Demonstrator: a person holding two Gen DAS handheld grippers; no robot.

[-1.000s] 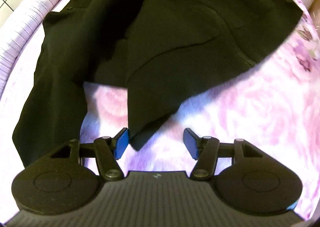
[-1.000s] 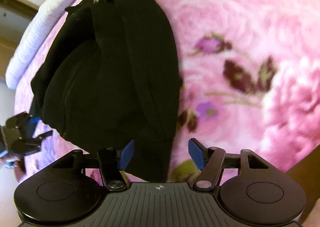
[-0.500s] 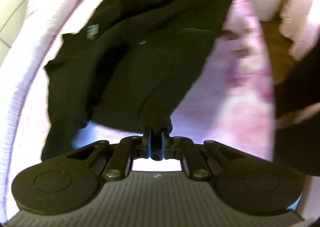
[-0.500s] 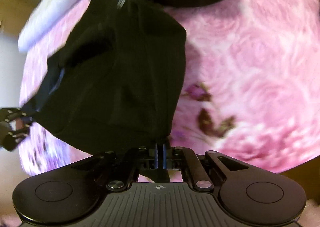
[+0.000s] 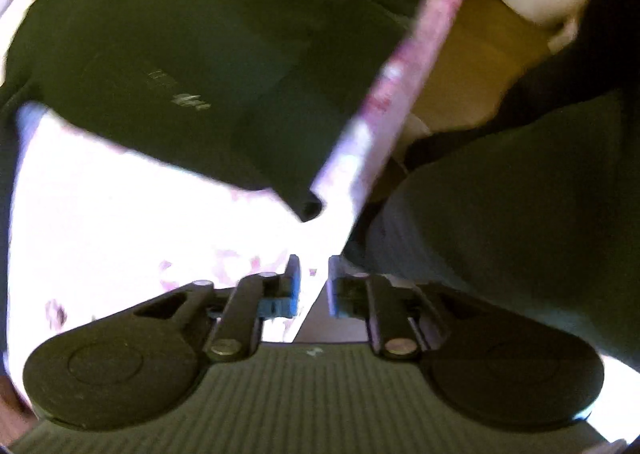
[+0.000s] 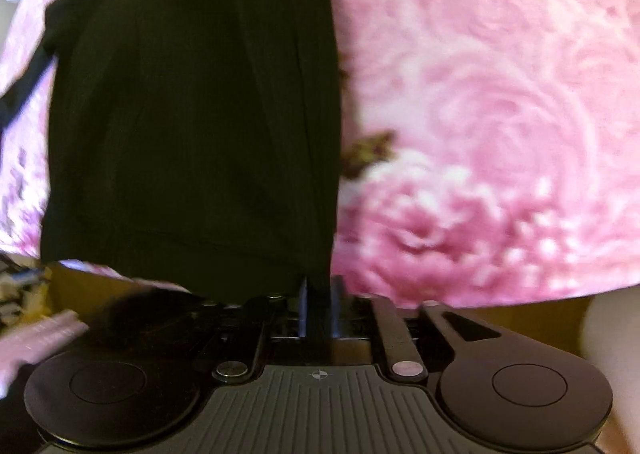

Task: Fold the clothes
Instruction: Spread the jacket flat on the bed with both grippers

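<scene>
A pink floral blanket [image 6: 500, 114] covers the bed here, thick rose pattern, with the bed's edge running close below both cameras and a strip of floor beyond it in the left wrist view.

Right gripper [image 6: 319, 308] first: its blue pads are drawn in close with only a narrow gap, and dark cloth fills that gap, so it reads as clamped on the near hem of the black garment [image 6: 192, 114]. From that pinch the garment runs straight away from the gripper, long axis up the blanket, its right edge lying along bare pink.

Over to the left gripper [image 5: 311, 286]: the jaws stand a little apart, with nothing between the pads but bright blanket. The black garment [image 5: 208, 66] lies ahead and above it, apart from the fingers, and its nearest part is a rolled tip [image 5: 308, 208] pointing down toward the gripper. To the right of that tip a dark mass of clothing, likely the person's own, crowds the frame.

My read: the right hand alone has the cloth, and any next pull or fold turns on that hem grip. The left would need to close on the rolled tip to share the load. Both views are blurred.
</scene>
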